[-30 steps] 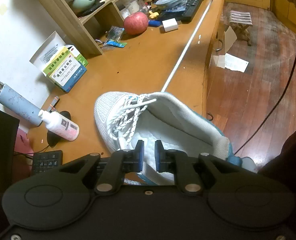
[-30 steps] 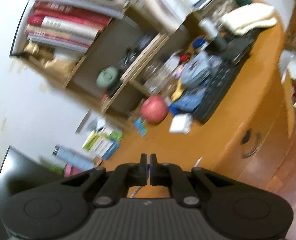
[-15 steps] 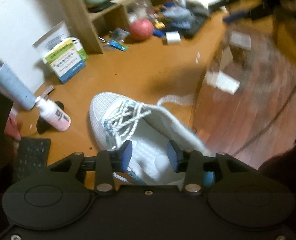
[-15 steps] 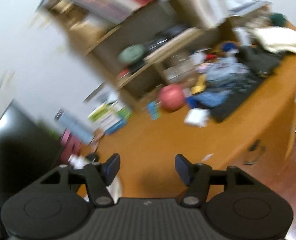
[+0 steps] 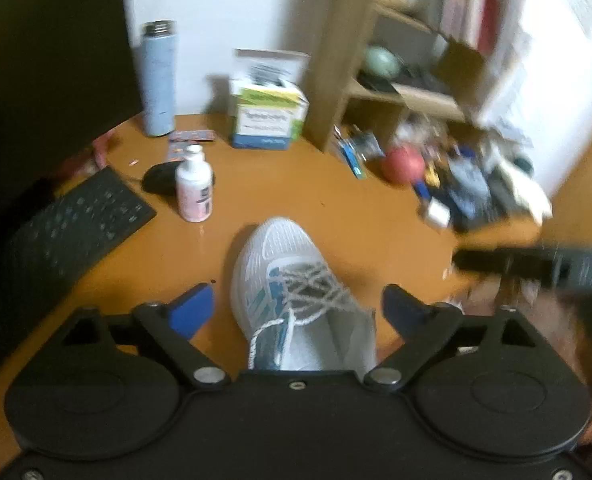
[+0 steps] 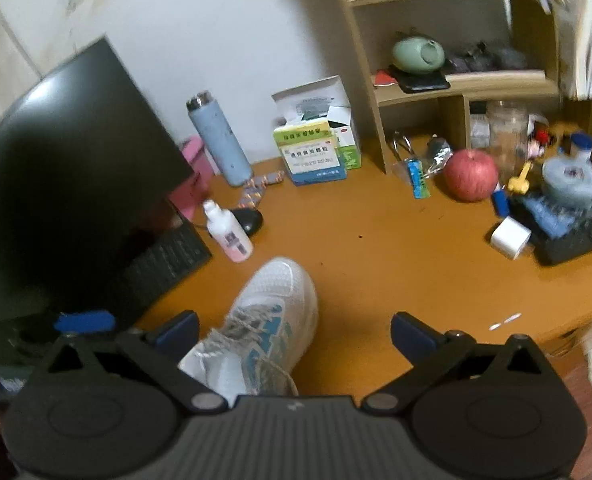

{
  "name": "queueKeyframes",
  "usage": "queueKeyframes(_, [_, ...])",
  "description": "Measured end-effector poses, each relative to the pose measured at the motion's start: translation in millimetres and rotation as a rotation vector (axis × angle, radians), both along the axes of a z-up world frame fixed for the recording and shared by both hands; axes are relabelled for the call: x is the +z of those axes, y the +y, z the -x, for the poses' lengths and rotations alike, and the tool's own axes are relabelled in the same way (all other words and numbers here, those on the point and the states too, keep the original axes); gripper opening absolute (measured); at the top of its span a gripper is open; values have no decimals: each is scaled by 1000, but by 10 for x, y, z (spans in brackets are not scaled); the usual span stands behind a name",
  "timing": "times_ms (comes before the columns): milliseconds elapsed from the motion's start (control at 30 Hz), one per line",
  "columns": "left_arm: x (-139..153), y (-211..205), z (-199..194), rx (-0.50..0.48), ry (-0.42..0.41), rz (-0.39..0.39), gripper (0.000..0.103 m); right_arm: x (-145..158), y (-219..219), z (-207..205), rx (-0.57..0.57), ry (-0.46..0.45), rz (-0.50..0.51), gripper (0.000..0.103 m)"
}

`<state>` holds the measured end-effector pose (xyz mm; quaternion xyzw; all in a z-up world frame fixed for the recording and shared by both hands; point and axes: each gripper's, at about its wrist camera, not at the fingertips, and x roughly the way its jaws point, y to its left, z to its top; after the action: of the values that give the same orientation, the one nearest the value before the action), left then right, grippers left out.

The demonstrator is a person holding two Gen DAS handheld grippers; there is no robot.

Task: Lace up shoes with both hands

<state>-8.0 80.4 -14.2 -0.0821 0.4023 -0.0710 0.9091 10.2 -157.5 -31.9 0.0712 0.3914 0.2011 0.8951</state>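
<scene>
Cluttered orange desk (image 6: 376,264), shelf unit against the wall, monitor off to one side. White-and-teal shoe (image 5: 283,280) sits near the front edge, toe pointing at the wall, laces (image 5: 308,288) criss-crossed through the eyelets with loose ends trailing toward the tongue on the keyboard side. Left gripper (image 5: 298,308) hovers right behind the heel, tongs spread wide, nothing in them, shoe framed between the pads. Right gripper (image 6: 293,330) same story: fingers wide apart, empty, slightly to the shoe's other side. In the left view it shows as a blurred dark bar, so it looks to be moving.

Just beyond the toe: pink-white bottle (image 6: 228,232), mouse (image 6: 249,220), keyboard (image 5: 67,236). Further back: blue flask (image 6: 217,140), medicine boxes (image 6: 314,152), apple (image 6: 470,174).

Risks, my read: lace ends are thin and lie flat on the mesh, so a pinch could grab tongue fabric instead or miss entirely. Shoe isn't held down; pulling one lace alone would likely drag or spin it toward the bottle or off the edge.
</scene>
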Motion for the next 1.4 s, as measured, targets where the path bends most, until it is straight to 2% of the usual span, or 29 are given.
queueKeyframes(33, [21,-30,-1,37,18,-14,103,14,19,5,8,-3,16,102])
queueKeyframes(100, [49,-68,11,32,36,-28,103,50,38,20,22,-7,42,102])
queueKeyframes(233, [140,-128,141,17,-1,-65,103,169,87,49,57,14,111,102])
queueKeyframes(333, [290,-160,312,35,-31,-97,103,322,86,94,101,28,108,102])
queueKeyframes(433, [282,-211,387,35,-21,-123,103,417,107,166,130,6,124,102])
queueKeyframes(567, [193,-277,437,34,27,-146,103,400,123,219,135,19,128,102])
queueKeyframes(667, [228,-302,472,25,28,-157,103,398,121,256,135,40,135,102])
queueKeyframes(933, [198,-348,475,46,52,-196,103,420,153,348,132,20,200,102])
queueKeyframes(1400, [157,-353,481,47,80,-194,103,381,161,408,162,31,207,102])
